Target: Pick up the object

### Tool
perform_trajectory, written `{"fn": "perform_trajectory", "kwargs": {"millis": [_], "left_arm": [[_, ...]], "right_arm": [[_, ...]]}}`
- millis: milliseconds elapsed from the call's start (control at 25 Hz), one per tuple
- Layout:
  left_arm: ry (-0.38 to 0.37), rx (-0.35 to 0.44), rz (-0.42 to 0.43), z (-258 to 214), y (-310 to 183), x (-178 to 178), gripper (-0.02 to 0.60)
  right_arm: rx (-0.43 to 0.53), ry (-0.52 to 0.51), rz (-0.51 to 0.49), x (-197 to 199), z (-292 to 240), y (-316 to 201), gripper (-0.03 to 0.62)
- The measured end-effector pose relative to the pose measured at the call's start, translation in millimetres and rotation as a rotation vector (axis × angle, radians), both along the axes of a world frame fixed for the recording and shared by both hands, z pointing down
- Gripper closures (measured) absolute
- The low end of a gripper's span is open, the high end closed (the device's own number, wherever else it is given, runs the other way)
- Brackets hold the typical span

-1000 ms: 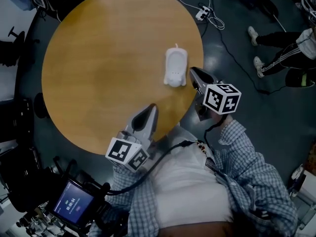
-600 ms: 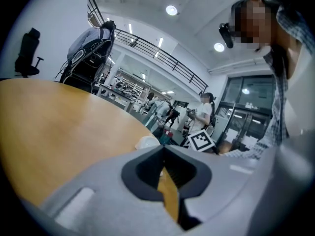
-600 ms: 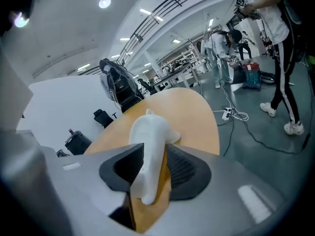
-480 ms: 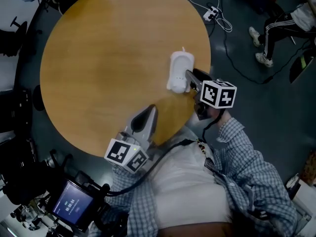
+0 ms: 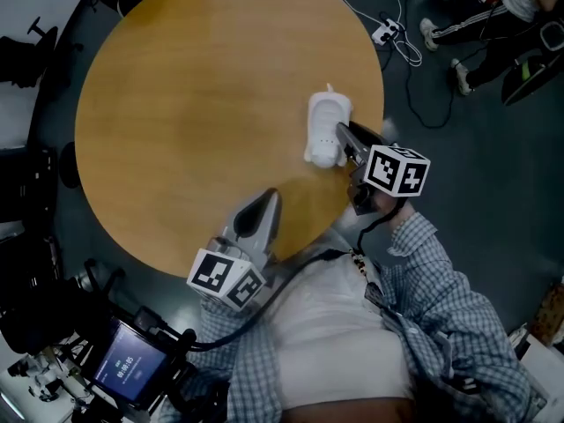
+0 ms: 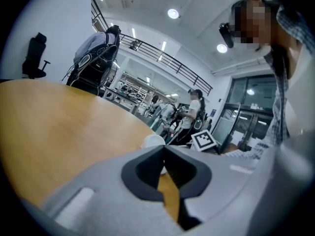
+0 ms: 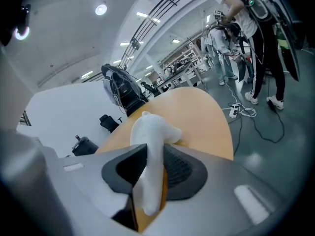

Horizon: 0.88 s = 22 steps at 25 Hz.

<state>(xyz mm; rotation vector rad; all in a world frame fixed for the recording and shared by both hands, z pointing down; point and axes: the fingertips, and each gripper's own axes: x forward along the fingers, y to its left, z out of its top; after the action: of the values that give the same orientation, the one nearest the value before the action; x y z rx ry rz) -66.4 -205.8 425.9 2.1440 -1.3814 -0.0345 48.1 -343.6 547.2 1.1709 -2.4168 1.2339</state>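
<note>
A white moulded object (image 5: 326, 129) lies on the round wooden table (image 5: 194, 104) near its right edge. My right gripper (image 5: 345, 139) reaches it from the near side. Its jaws are closing, and the object's near end (image 7: 150, 146) stands between them, touching both dark pads. The object still rests on the tabletop. My left gripper (image 5: 269, 197) hovers over the table's near edge, apart from the object. Its jaws are shut (image 6: 164, 149) with nothing between them.
The table edge runs just right of the object. On the dark floor beyond lie a power strip with cables (image 5: 388, 32) and a seated person's legs (image 5: 480, 25). A black chair (image 5: 22, 60) stands left, and a lit screen (image 5: 128, 368) lower left.
My right gripper has moved forward from beside the table edge to the white object and now has its near end between its jaws. The left gripper has stayed in place.
</note>
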Motion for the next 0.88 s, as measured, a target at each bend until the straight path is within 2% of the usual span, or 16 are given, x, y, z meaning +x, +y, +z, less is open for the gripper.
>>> {"fn": "perform_trajectory", "kwargs": {"millis": [240, 560, 880], "left_arm": [[-0.010, 0.004, 0.000, 6.1, 3.6, 5.7, 0.578], [-0.002, 0.044, 0.054, -37.1, 45.5, 27.6, 0.578], [-0.004, 0.104, 0.082, -44.5, 33.1, 35.7, 0.578]], "right_arm": [[0.037, -0.085, 0.025, 2.5, -10.3, 0.1, 0.488], [0.099, -0.177, 0.106, 26.4, -83.7, 46.7, 0.488], [0.154, -0.264, 0.166, 42.2, -115.3, 35.4, 0.488]]}}
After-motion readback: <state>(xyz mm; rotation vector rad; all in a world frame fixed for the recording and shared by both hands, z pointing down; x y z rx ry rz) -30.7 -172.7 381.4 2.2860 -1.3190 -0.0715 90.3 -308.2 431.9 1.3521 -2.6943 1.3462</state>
